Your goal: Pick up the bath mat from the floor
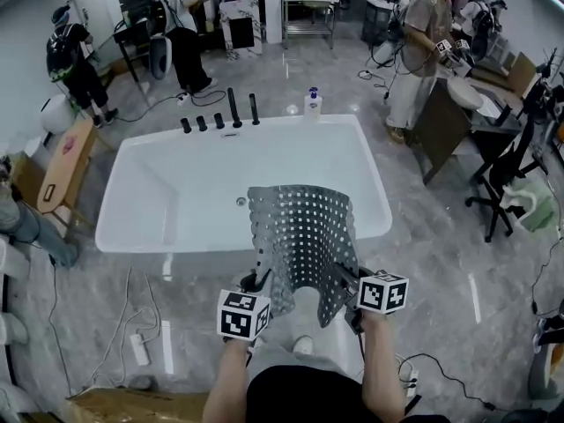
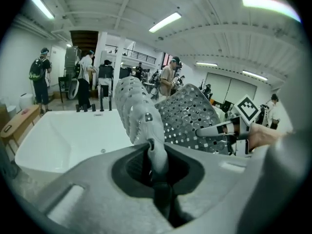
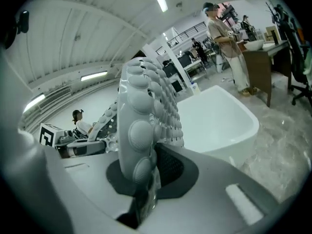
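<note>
Over near rim of white oval bathtub [image 1: 167,210]: grey perforated rubber bath mat [image 1: 304,232], off floor, long axis 6 to 12 o'clock. Left gripper [image 1: 256,282] clamped on corner at 7, right gripper [image 1: 351,291] clamped on corner at 5; both equally near.

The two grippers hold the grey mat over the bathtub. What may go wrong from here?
The left gripper and right gripper each pinch only a thin edge of the mat, so it may slip out. The mat's far end hangs over the bathtub; it might catch on the rim or drop inside.
</note>
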The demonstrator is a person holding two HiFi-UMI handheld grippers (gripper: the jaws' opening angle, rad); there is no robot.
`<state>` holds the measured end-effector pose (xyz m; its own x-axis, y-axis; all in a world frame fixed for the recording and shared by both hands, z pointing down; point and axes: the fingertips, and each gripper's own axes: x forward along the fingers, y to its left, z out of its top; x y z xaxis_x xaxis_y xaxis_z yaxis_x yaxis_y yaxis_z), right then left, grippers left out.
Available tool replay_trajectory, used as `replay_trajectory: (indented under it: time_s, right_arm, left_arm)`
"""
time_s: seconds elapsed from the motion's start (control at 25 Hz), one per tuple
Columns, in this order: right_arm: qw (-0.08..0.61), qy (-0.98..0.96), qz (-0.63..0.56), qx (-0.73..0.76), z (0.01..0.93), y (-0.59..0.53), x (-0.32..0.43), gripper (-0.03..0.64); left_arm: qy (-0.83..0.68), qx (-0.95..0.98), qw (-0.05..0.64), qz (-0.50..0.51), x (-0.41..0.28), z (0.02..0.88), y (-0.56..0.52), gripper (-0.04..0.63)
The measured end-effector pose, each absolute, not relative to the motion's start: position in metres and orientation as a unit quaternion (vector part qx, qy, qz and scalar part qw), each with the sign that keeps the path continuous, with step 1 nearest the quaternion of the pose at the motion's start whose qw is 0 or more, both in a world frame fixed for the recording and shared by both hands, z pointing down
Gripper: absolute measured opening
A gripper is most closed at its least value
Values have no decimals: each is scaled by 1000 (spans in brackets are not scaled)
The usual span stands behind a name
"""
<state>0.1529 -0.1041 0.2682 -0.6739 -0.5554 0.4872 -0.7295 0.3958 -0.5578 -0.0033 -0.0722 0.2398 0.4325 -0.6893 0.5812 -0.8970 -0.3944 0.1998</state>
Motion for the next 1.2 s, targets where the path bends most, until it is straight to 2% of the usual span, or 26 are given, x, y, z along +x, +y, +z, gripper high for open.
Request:
replay_trajectory:
  time_s: [0.28,0.52,0.72,0.92,1.08,1.2]
  right_arm:
    - [80,-870,276,400,173,-136,151,23]
    - [15,-882,191,430,77,-165,168,25]
    - [-27,-885,136,444,8,-175,179,25]
    - [-17,-882,89,462,-16,-148,188,25]
    - [-56,-894,94,434,-22,-126,191,25]
    - [-59,-896,91,431,-23,-116,194,25]
  left_arm:
    - [-497,836,161,167,32,151,-107,26]
    - [-509,849,89,116,52,64,-135,23]
    - [-539,838,59,59,54,5,-150,23]
    - [-553,832,30,33,54,-22,-128,23]
    - [-541,840,15,23,61,-27,-107,23]
    - [-534,845,0,23,60,-30,-99,23]
